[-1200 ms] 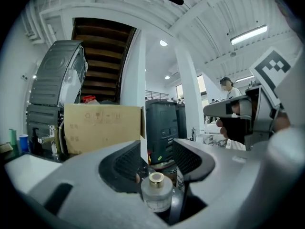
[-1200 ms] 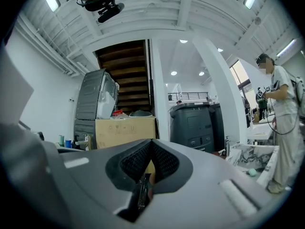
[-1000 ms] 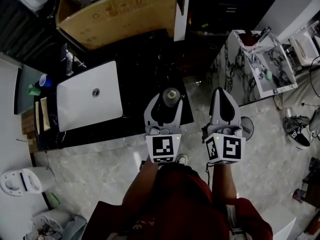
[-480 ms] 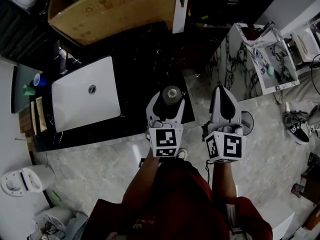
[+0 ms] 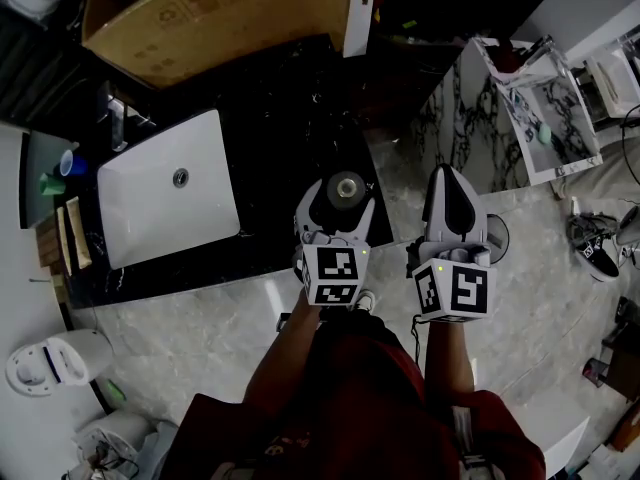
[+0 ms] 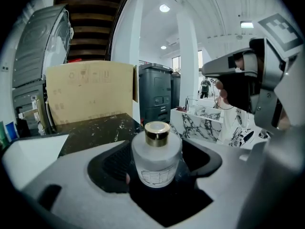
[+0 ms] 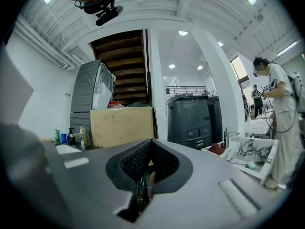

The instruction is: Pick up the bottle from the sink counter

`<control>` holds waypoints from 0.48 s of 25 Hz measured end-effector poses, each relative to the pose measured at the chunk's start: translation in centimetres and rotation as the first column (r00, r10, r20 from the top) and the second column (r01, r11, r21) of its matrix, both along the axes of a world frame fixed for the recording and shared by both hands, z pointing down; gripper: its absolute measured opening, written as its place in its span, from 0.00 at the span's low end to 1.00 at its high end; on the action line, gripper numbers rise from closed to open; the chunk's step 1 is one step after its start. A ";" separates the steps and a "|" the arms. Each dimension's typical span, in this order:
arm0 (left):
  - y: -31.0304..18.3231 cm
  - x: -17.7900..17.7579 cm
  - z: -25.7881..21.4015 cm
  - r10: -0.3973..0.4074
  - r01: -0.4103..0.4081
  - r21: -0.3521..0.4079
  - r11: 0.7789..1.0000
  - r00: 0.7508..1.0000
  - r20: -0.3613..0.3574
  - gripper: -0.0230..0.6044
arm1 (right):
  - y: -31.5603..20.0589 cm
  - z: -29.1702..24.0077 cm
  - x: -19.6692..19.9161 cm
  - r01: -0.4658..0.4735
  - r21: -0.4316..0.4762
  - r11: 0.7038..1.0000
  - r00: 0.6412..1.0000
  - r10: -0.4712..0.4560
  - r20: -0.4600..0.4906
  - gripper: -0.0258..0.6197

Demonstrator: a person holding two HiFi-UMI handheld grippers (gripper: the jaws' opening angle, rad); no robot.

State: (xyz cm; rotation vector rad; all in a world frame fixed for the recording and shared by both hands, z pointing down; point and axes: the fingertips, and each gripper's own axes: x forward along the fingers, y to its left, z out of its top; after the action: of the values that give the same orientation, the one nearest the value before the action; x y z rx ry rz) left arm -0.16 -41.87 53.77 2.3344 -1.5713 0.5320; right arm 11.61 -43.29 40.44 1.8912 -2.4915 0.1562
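Note:
A small frosted-glass bottle (image 5: 345,187) with a gold cap stands upright on the black marble sink counter (image 5: 285,118), near its front right corner. My left gripper (image 5: 340,202) reaches around it. In the left gripper view the bottle (image 6: 156,157) sits between the two dark pads, with small gaps at its sides as the jaws are opening. My right gripper (image 5: 452,186) hangs to the right of the counter, over the floor. Its jaws meet with nothing between them in the right gripper view (image 7: 147,168).
A white basin (image 5: 170,203) with a faucet (image 5: 118,120) is set in the counter's left part. A large cardboard box (image 5: 220,18) stands at the back. A marbled white stand (image 5: 470,118) is on the right, and coloured cups (image 5: 62,173) are at the far left.
The left jaws have spread wider around the bottle, which stays on the counter. The head view has drifted a little; the right gripper holds its place.

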 end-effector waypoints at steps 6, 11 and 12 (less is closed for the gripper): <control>-0.4 0.2 1.2 0.017 -0.017 -0.029 0.999 1.000 0.007 0.59 | -0.5 0.5 0.0 -0.008 -0.009 1.000 1.000 0.008 0.003 0.04; -0.8 0.2 1.6 0.023 -0.023 -0.033 0.999 1.000 0.009 0.59 | -0.9 0.7 -0.1 -0.012 -0.016 1.000 1.000 0.012 0.002 0.04; -0.8 0.2 1.6 0.025 -0.025 -0.034 0.999 1.000 0.010 0.59 | -0.9 0.8 -0.1 -0.014 -0.018 1.000 1.000 0.014 0.002 0.04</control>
State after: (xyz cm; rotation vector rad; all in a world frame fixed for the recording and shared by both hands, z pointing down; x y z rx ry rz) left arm 0.07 -42.68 55.39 2.3325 -1.5276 0.5725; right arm 11.48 -44.24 41.23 1.9031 -2.4700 0.1800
